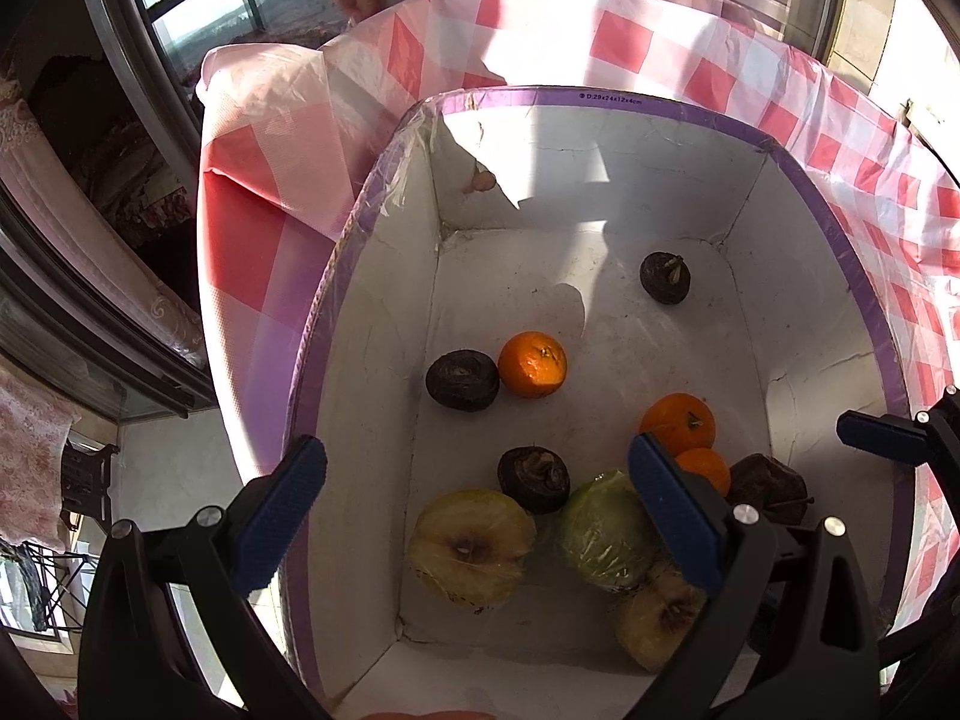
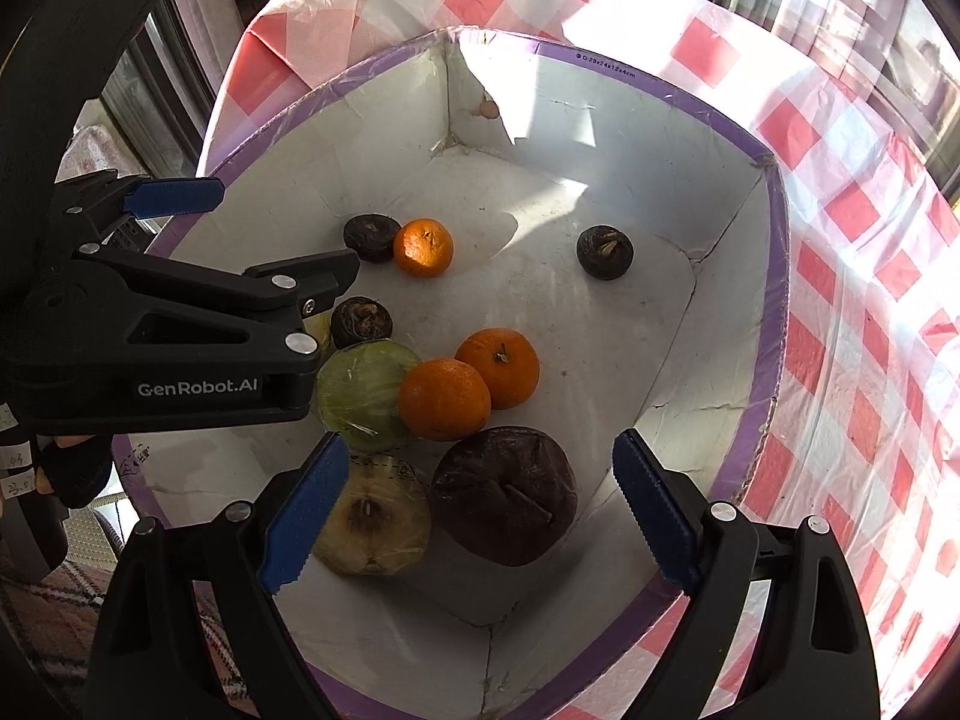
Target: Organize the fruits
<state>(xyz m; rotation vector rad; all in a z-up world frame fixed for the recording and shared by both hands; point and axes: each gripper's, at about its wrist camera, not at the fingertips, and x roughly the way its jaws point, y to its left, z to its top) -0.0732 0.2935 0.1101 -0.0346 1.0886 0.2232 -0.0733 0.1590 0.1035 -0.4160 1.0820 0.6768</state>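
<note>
A white box with a purple rim [image 1: 600, 97] [image 2: 774, 300] holds the fruit. Inside lie three oranges [image 1: 533, 364] [image 2: 444, 399], three small dark round fruits [image 1: 462, 380] [image 2: 605, 252], a large dark brown fruit [image 2: 504, 495] [image 1: 768, 486], a green wrapped fruit [image 1: 603, 534] [image 2: 366, 396] and two yellowish wrapped apples [image 1: 471, 546] [image 2: 372, 516]. My left gripper [image 1: 480, 516] [image 2: 282, 234] hangs open over the box's left side, above the apple and the green fruit. My right gripper [image 2: 480, 510] is open above the brown fruit, holding nothing.
The box stands on a table under a red-and-white checked cloth [image 1: 630, 42] [image 2: 870, 240]. Windows and dark frames [image 1: 180, 12] lie beyond the table's far edge. A gloved hand [image 2: 72, 468] holds the left gripper. The two grippers are close together over the box.
</note>
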